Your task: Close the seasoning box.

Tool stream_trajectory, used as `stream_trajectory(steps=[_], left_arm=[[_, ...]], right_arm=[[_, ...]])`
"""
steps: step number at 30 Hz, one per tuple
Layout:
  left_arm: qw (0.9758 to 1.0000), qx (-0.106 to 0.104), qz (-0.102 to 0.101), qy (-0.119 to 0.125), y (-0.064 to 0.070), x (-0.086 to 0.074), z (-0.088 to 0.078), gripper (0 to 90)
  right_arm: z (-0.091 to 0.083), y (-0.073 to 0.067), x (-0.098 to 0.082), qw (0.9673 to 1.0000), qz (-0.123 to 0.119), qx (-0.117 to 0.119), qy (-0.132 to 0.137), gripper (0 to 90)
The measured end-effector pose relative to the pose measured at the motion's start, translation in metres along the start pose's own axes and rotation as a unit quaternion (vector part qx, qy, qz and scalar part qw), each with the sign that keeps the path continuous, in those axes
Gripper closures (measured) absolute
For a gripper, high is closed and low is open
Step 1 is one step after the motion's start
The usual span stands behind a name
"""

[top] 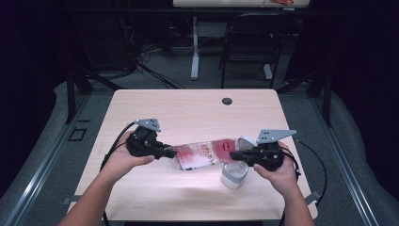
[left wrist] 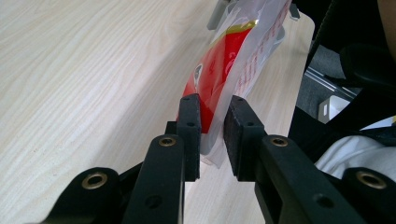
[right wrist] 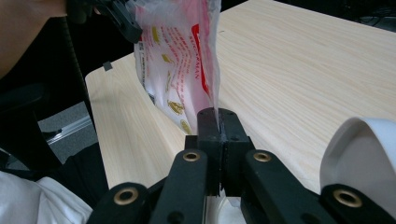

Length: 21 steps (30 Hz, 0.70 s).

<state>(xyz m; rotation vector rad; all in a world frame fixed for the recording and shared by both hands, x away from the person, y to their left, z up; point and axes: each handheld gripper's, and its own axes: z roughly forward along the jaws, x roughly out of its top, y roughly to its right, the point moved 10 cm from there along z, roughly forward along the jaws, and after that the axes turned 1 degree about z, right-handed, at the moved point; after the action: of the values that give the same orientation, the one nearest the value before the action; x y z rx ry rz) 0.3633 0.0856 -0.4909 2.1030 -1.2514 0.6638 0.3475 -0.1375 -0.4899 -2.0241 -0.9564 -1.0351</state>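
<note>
Two grippers are held over the near half of a pale wooden table (top: 188, 106), one in each of the person's hands. A clear plastic bag (top: 204, 154) with red print is stretched between them, just above the tabletop, closer to the near edge than to the far edge.

The left gripper (top: 165, 152) is held at the bag's left end. In the left gripper view, its two black jaws are seen a little apart, with the thin edge of the bag (left wrist: 219, 88) between them. It looks as if the bag is touched by one jaw only, but this is hard to tell.

The right gripper (top: 237, 155) is held at the bag's right end. In the right gripper view, its jaws are pressed tight together on the edge of the bag (right wrist: 180, 65), which is pulled up and away from them.

A white and grey container (top: 234, 174) is seen on the table just under the right gripper, near the right corner of the near edge. A small dark round hole (top: 227, 100) is set by the table's far edge.
</note>
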Motion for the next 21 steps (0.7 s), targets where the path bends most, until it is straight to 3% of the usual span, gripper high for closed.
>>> stream_trajectory(steps=[9,21], left_arm=[[0.9997,-0.01,-0.014,0.019,-0.001,-0.017,0.008,76.8],[0.9998,0.008,-0.015,0.013,-0.003,-0.028,0.018,75.4]], right_arm=[[0.002,-0.006,0.003,0.9999,-0.013,-0.002,-0.006,90.0],[0.005,-0.009,0.006,0.9999,-0.016,0.0,-0.004,90.0]])
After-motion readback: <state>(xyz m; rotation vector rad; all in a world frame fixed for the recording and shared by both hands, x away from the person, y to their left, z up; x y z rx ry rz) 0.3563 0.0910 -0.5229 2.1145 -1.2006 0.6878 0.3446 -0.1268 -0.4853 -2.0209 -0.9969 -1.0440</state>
